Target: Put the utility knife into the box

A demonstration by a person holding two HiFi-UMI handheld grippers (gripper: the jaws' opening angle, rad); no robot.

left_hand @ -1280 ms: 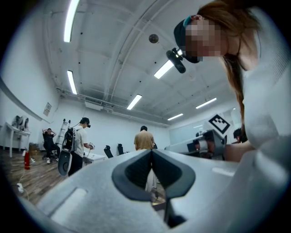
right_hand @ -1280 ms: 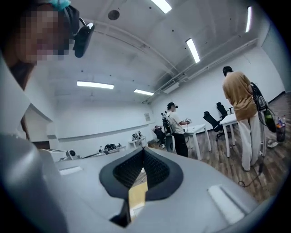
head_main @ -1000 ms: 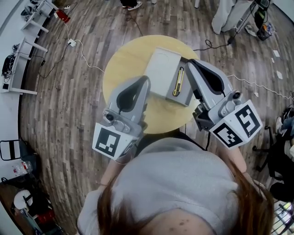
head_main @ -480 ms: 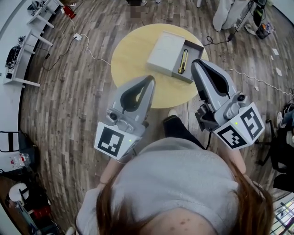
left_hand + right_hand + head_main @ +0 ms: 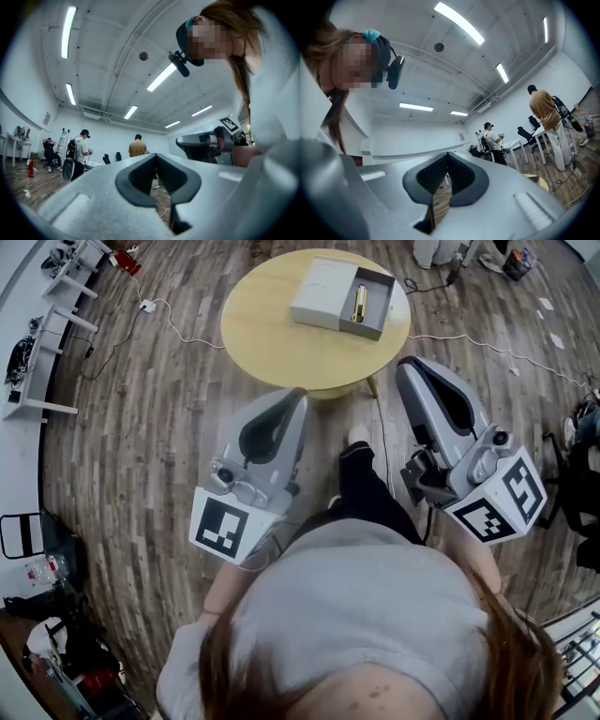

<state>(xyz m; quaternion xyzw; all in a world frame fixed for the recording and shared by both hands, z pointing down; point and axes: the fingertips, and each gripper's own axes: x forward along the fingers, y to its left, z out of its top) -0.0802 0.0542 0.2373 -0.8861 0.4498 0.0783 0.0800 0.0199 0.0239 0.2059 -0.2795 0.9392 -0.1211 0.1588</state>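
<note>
The yellow utility knife (image 5: 360, 302) lies inside the open grey box (image 5: 376, 318), next to the box's white lid (image 5: 322, 292), on the round wooden table (image 5: 272, 343) at the top of the head view. Both grippers hover over the wooden floor, well short of the table and apart from the box. My left gripper (image 5: 298, 394) (image 5: 156, 155) is shut with nothing between its tips. My right gripper (image 5: 406, 365) (image 5: 447, 153) is also shut and empty. Both gripper views point up and across the room, so neither shows the knife.
White cables (image 5: 178, 322) trail over the floor left of the table. White desks (image 5: 42, 338) line the left wall. My own leg and shoe (image 5: 356, 439) are between the grippers. Several people (image 5: 137, 146) stand across the room, one by a desk (image 5: 542, 110).
Both grippers have drawn back from the table, still shut and empty. The table and box have slid toward the top of the head view. The knife stays in the box.
</note>
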